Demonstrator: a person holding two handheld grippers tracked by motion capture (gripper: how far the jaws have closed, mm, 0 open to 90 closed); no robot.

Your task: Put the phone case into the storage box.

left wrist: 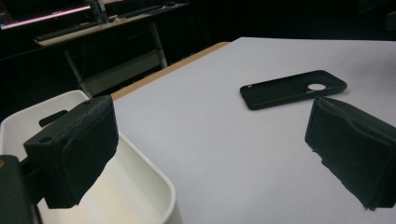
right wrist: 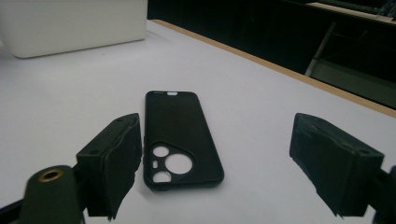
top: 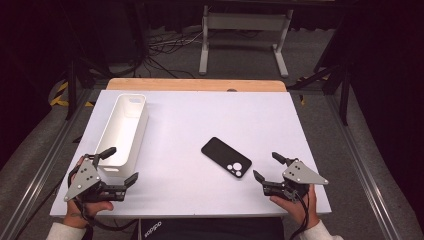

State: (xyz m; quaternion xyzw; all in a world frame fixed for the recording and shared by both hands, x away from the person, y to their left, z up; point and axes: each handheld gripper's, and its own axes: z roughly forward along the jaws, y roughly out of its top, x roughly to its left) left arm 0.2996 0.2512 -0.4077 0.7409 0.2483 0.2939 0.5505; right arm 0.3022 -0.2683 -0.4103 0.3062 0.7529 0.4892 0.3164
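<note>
We were at the approach: the black phone case (top: 226, 157) lay flat mid-desk, right of the white bin (top: 126, 127). Both tongs, left (top: 118, 166) and right (top: 269, 167), stood wide and empty; next, we judged, the right must close in on the case

A black phone case (top: 226, 157) lies flat on the white table (top: 200, 125), camera cut-outs at its near end, long axis running from ten to four o'clock, seemingly empty; it sits right of centre.
</note>
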